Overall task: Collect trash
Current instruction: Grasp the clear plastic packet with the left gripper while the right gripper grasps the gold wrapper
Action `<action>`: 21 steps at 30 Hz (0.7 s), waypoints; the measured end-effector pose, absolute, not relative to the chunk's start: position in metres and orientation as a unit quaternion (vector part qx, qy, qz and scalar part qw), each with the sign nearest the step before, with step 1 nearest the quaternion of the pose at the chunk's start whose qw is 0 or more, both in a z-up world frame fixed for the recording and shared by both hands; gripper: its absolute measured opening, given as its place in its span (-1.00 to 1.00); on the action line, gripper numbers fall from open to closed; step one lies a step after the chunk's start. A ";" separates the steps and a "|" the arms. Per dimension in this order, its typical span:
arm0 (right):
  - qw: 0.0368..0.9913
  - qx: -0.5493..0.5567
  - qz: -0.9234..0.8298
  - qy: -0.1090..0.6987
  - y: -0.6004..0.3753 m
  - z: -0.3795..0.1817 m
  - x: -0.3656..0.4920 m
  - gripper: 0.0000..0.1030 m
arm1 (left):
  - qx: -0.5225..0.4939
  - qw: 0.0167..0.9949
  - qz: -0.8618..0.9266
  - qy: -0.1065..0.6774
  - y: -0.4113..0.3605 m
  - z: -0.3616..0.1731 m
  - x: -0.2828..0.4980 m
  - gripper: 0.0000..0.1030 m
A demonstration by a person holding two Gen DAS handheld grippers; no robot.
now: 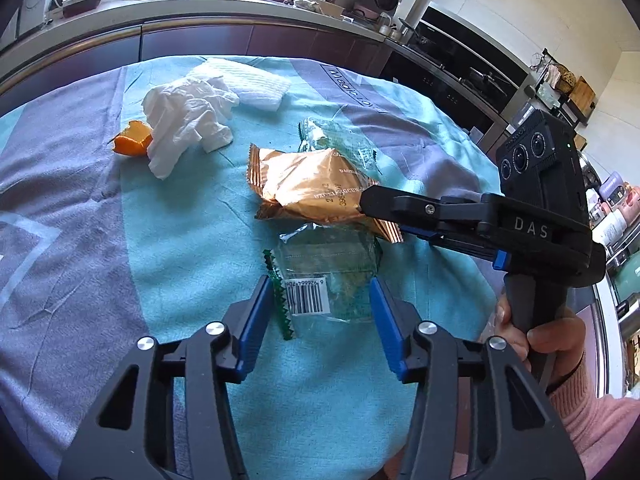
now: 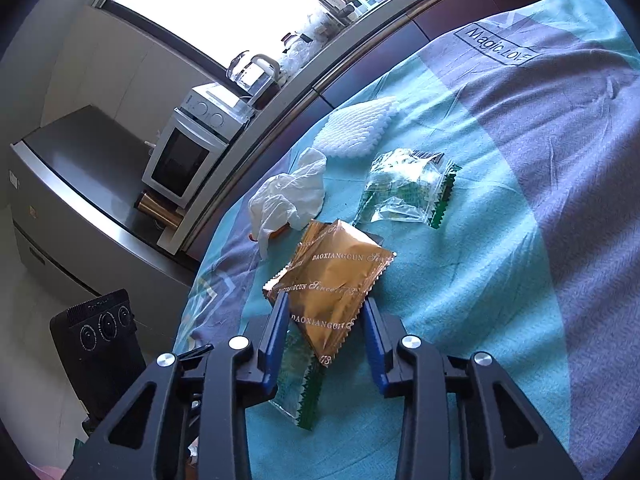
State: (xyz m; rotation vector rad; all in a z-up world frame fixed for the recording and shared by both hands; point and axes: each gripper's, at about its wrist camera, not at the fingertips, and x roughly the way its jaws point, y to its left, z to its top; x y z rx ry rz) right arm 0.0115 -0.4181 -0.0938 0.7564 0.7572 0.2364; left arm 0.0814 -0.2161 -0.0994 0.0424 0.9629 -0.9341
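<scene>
A gold snack wrapper (image 1: 312, 188) (image 2: 336, 276) lies on the teal and grey cloth (image 1: 180, 240), partly over a clear wrapper with a barcode (image 1: 328, 268) (image 2: 300, 392). My left gripper (image 1: 320, 288) straddles the clear wrapper with its blue pads at the two edges, not squeezing it. My right gripper (image 2: 324, 312) (image 1: 380, 220) straddles the near end of the gold wrapper, which looks uncrushed. Further back lie a second clear green-edged wrapper (image 1: 340, 144) (image 2: 404, 192), a crumpled white tissue (image 1: 188, 120) (image 2: 288, 200) and a piece of orange peel (image 1: 134, 142).
A white foam sheet (image 1: 248, 80) (image 2: 356, 132) sits at the far edge of the cloth. Behind runs a dark-fronted counter (image 1: 200, 40) crowded with kitchenware, with a white microwave (image 2: 188, 152) on a low cabinet. A hand in a pink sleeve (image 1: 560, 344) holds the right tool.
</scene>
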 end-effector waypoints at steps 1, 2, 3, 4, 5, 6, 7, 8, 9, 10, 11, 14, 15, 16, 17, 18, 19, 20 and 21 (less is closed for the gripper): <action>0.853 0.359 0.115 0.361 -0.417 -0.094 0.011 -0.48 | 0.015 0.782 -0.433 0.447 -0.214 -0.099 0.082 -0.15; 0.853 0.359 0.116 0.361 -0.417 -0.095 0.011 -0.49 | 0.012 0.782 -0.434 0.447 -0.212 -0.098 0.082 -0.18; 0.854 0.358 0.115 0.361 -0.416 -0.095 0.010 -0.50 | 0.010 0.782 -0.433 0.447 -0.211 -0.098 0.082 -0.25; 0.855 0.357 0.114 0.360 -0.416 -0.094 0.010 -0.54 | 0.008 0.783 -0.433 0.447 -0.209 -0.097 0.081 -0.32; 0.855 0.356 0.116 0.358 -0.416 -0.094 0.010 -0.54 | 0.005 0.783 -0.434 0.446 -0.208 -0.097 0.081 -0.36; 0.857 0.353 0.116 0.357 -0.415 -0.092 0.009 -0.54 | 0.003 0.783 -0.435 0.445 -0.207 -0.096 0.081 -0.44; 0.859 0.350 0.116 0.355 -0.414 -0.091 0.008 -0.55 | 0.000 0.783 -0.436 0.444 -0.204 -0.095 0.080 -0.52; 0.860 0.348 0.117 0.354 -0.413 -0.090 0.008 -0.55 | -0.002 0.784 -0.436 0.442 -0.203 -0.093 0.080 -0.54; 0.861 0.347 0.118 0.352 -0.412 -0.088 0.007 -0.55 | -0.004 0.784 -0.439 0.440 -0.201 -0.092 0.079 -0.58; 0.863 0.346 0.118 0.350 -0.412 -0.087 0.007 -0.55 | -0.006 0.785 -0.439 0.438 -0.199 -0.090 0.078 -0.61; 0.864 0.344 0.119 0.348 -0.412 -0.086 0.007 -0.55 | -0.006 0.785 -0.439 0.436 -0.198 -0.089 0.077 -0.62; 0.862 0.348 0.120 0.348 -0.412 -0.088 0.005 -0.55 | -0.006 0.786 -0.442 0.432 -0.197 -0.087 0.074 -0.62; 0.861 0.349 0.119 0.349 -0.411 -0.090 0.005 -0.55 | -0.004 0.786 -0.444 0.430 -0.198 -0.087 0.072 -0.62; 0.860 0.351 0.120 0.349 -0.411 -0.092 0.004 -0.55 | 0.000 0.787 -0.444 0.429 -0.198 -0.086 0.071 -0.57; 0.859 0.353 0.123 0.351 -0.410 -0.093 0.004 -0.55 | 0.003 0.786 -0.444 0.430 -0.199 -0.088 0.071 -0.48; 0.857 0.355 0.124 0.352 -0.409 -0.096 0.004 -0.55 | 0.005 0.785 -0.444 0.433 -0.200 -0.089 0.070 -0.36; 0.856 0.356 0.126 0.354 -0.407 -0.097 0.004 -0.55 | 0.008 0.784 -0.442 0.435 -0.200 -0.091 0.070 -0.24; 0.855 0.356 0.129 0.354 -0.405 -0.099 0.004 -0.56 | 0.011 0.784 -0.440 0.438 -0.202 -0.094 0.070 -0.20; 0.856 0.354 0.131 0.353 -0.403 -0.099 0.003 -0.56 | 0.016 0.784 -0.438 0.440 -0.203 -0.097 0.069 -0.18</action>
